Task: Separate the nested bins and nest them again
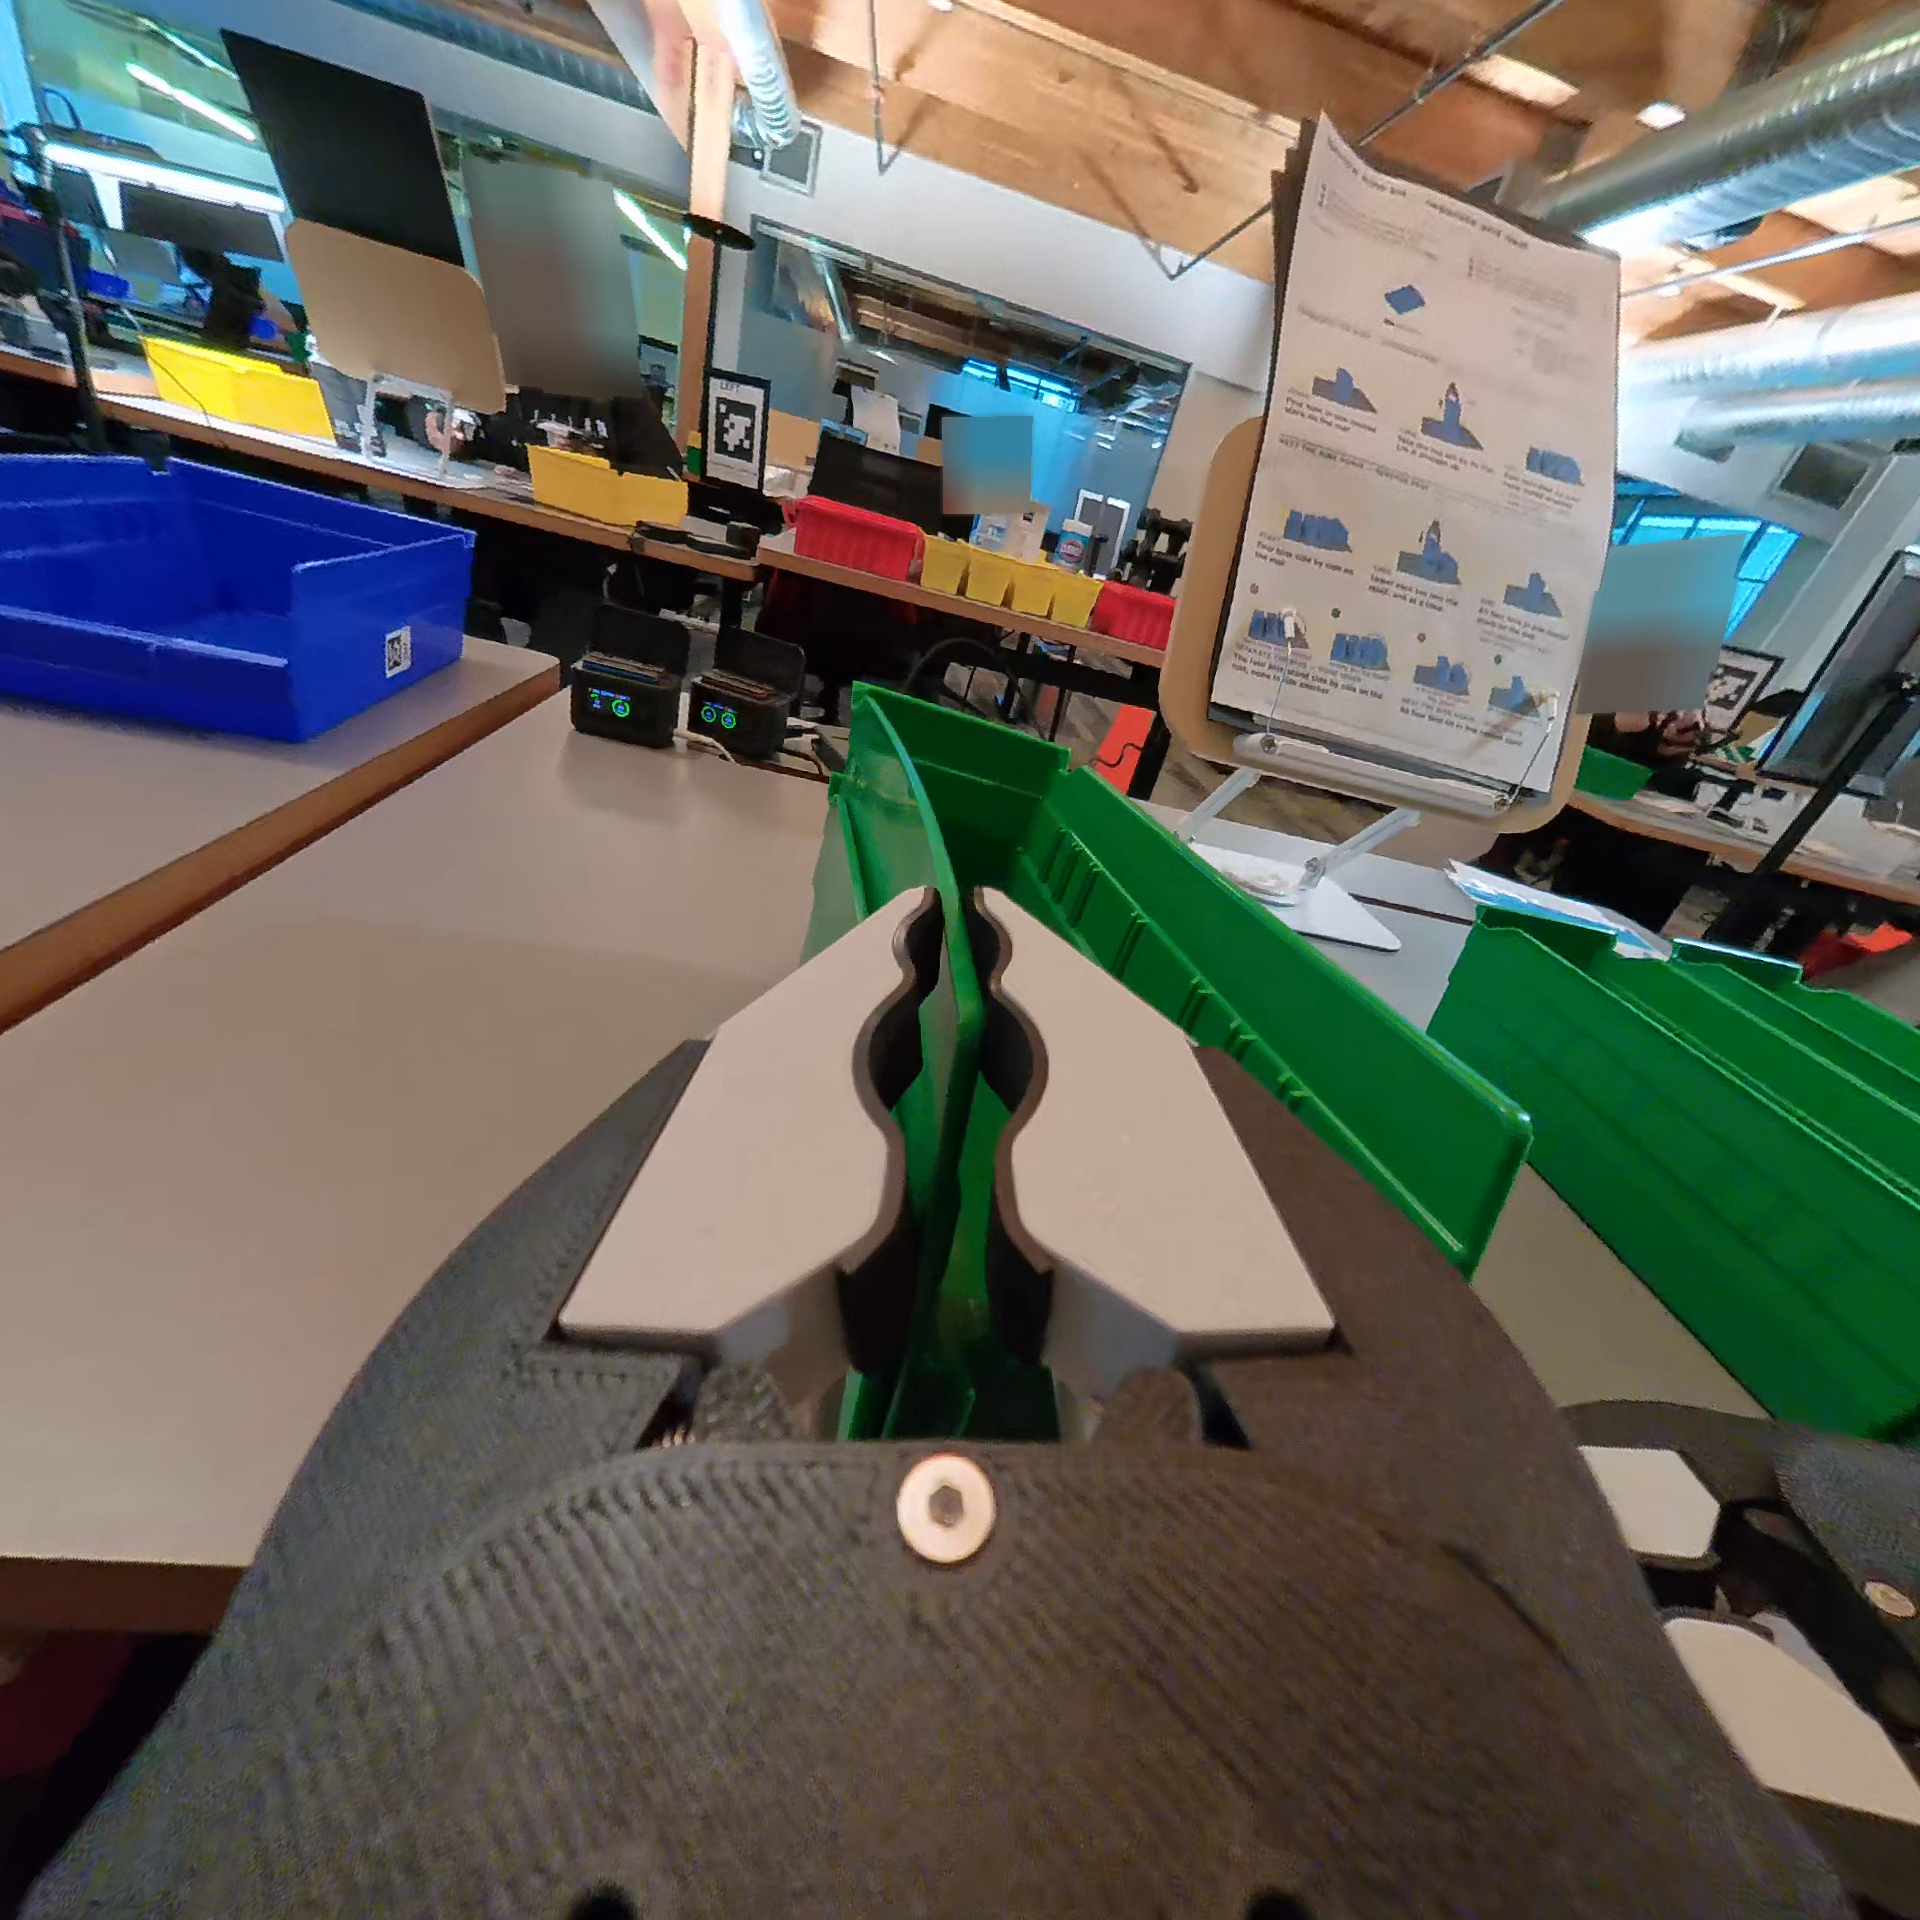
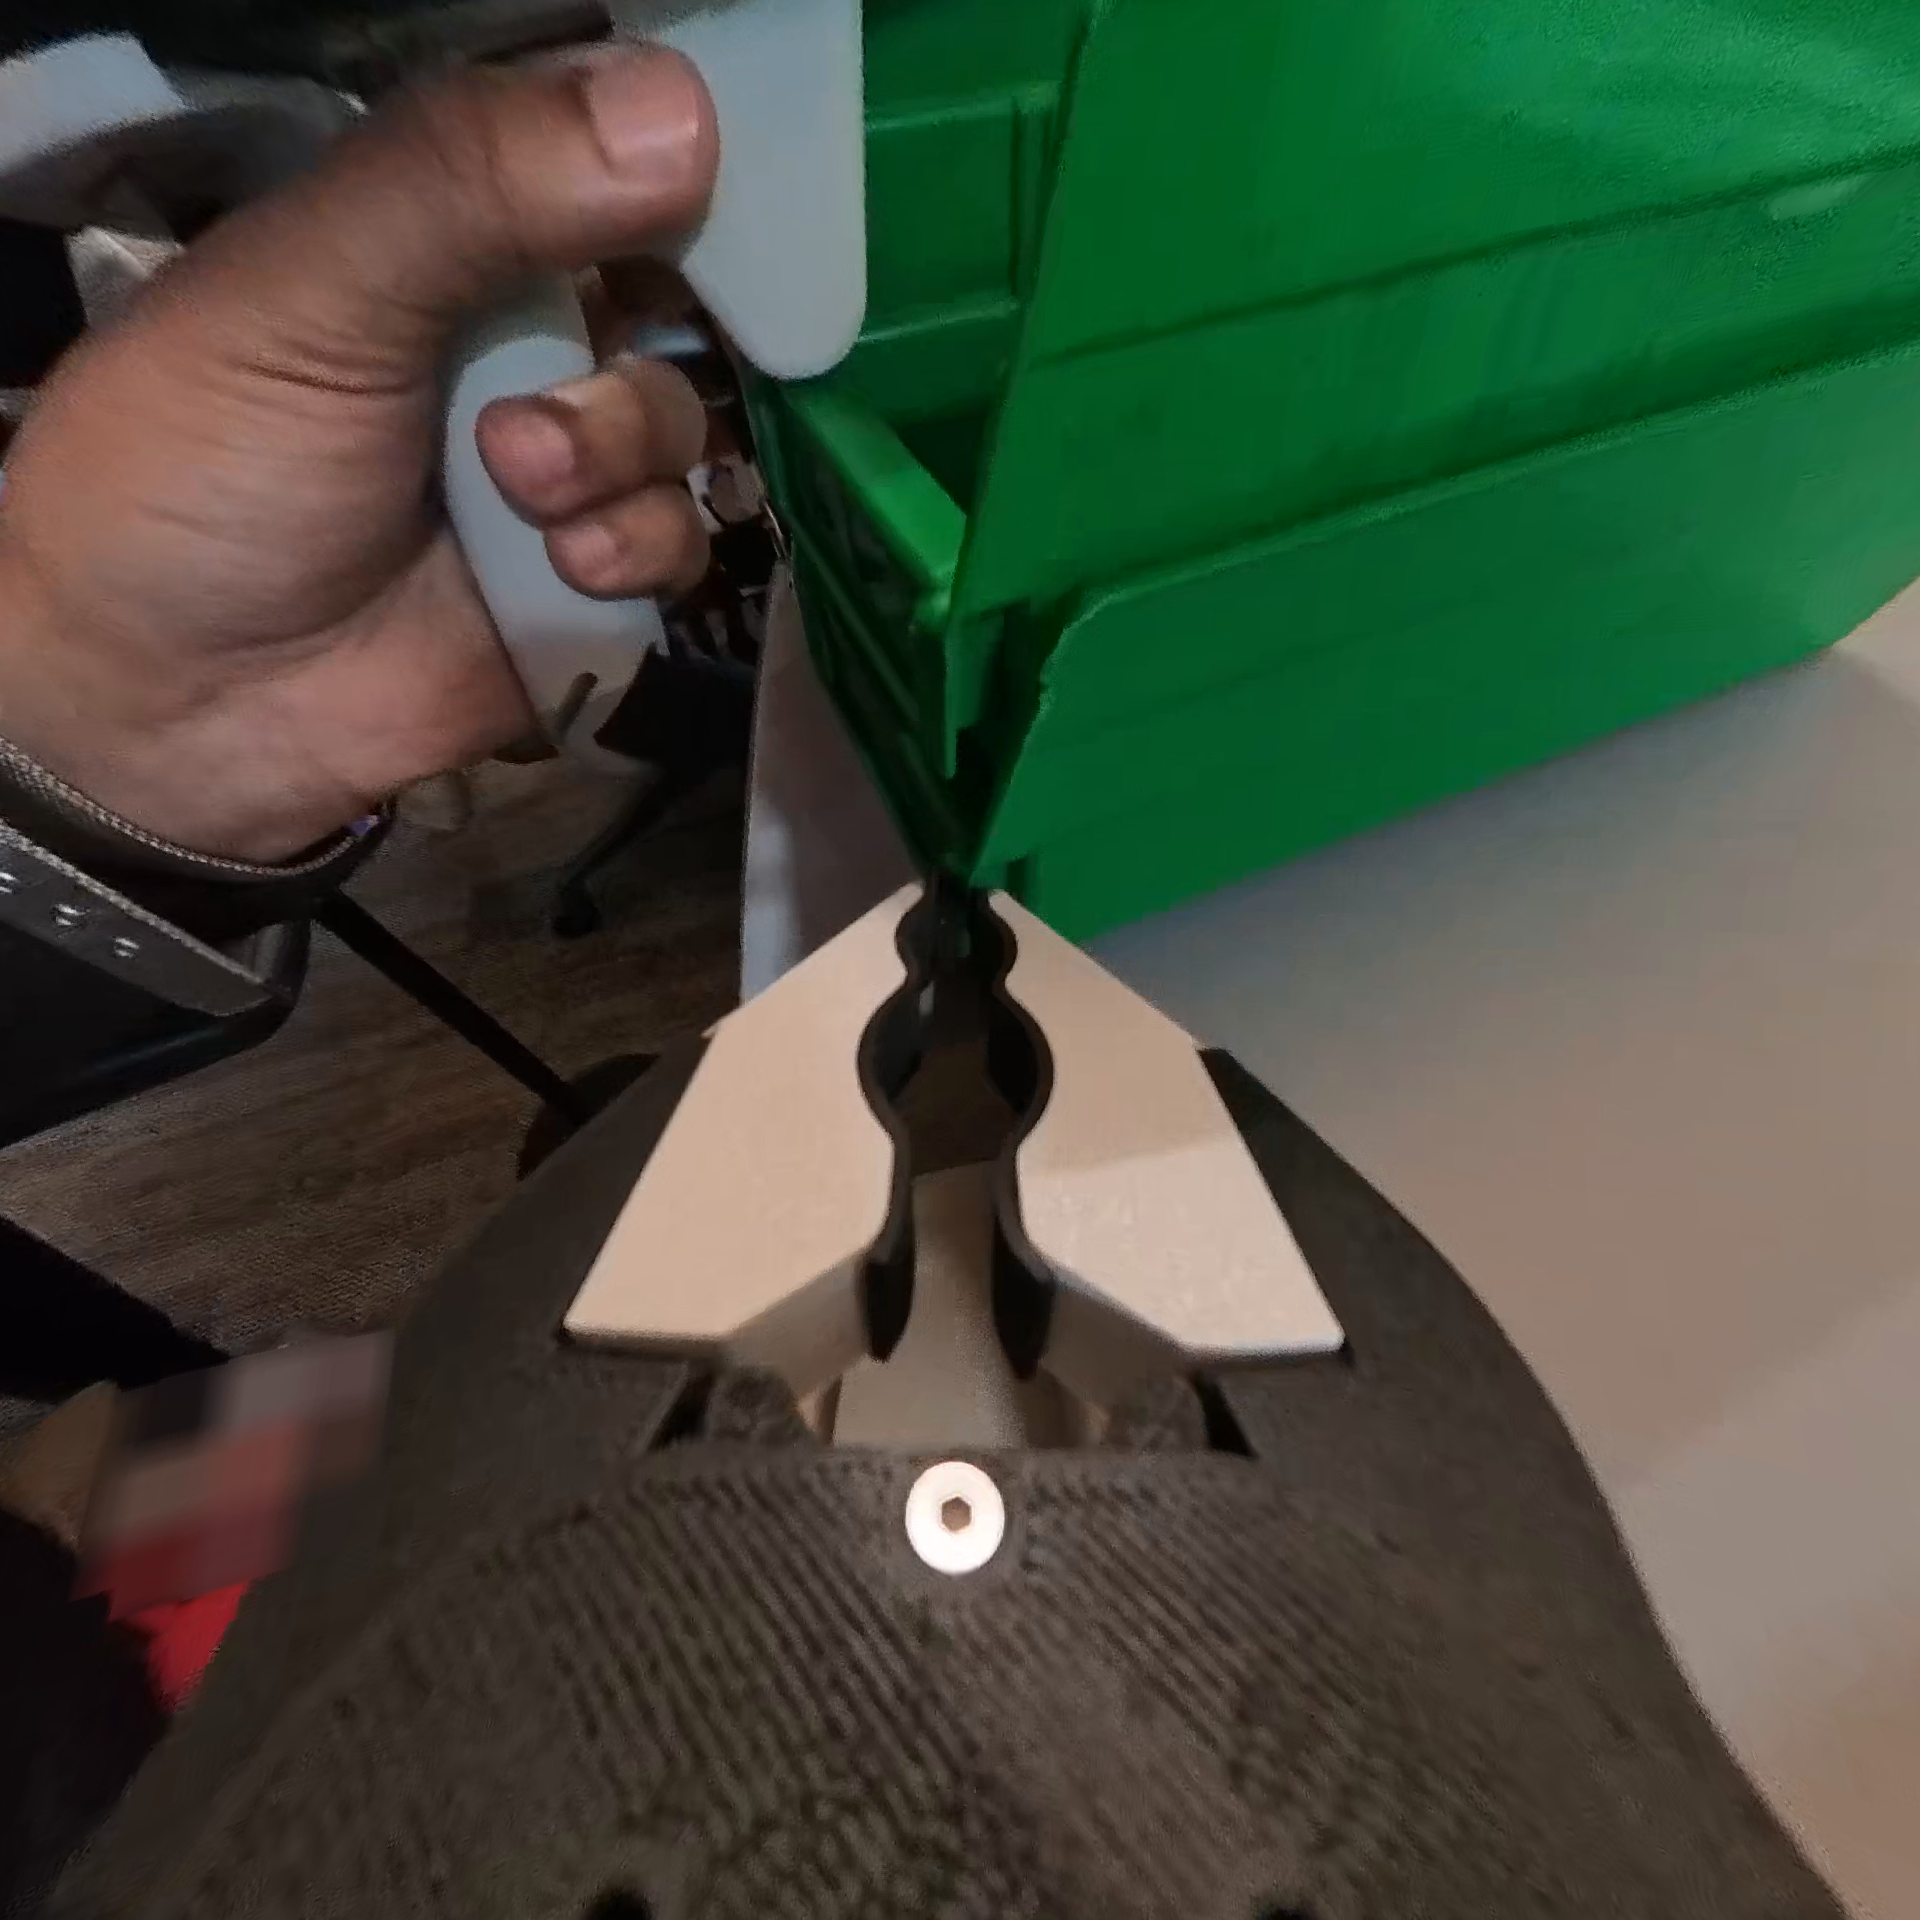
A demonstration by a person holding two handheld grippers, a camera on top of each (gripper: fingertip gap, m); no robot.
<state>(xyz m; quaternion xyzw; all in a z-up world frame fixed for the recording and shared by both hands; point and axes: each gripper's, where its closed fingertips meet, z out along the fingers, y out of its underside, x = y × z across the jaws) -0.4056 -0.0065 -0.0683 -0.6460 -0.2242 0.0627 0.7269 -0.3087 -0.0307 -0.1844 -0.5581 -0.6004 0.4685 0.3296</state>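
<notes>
1. Left wrist view: the left gripper (image 1: pixel 958 914) is clamped on the side wall of a green bin (image 1: pixel 1174 935). The wall runs between both fingers, from their base past the tips.
2. That bin extends away from the gripper over the grey table (image 1: pixel 468 987), tilted, with its open inside facing right.
3. To its right sits a stack of nested green bins (image 1: pixel 1683 1132), just beside the held bin.
4. Behind the bins stands an instruction sheet (image 1: pixel 1434 468) on a stand. A blue bin (image 1: pixel 208 603) rests on a neighbouring table at left, well apart.
5. Right wrist view: the right gripper (image 2: pixel 954 914) is pinched on a lower corner edge of the green stack (image 2: pixel 1455 520); only the fingertips hold it.
6. A hand (image 2: pixel 312 468) grips the white handle of the other tool, left of the stack. This view is blurred.
</notes>
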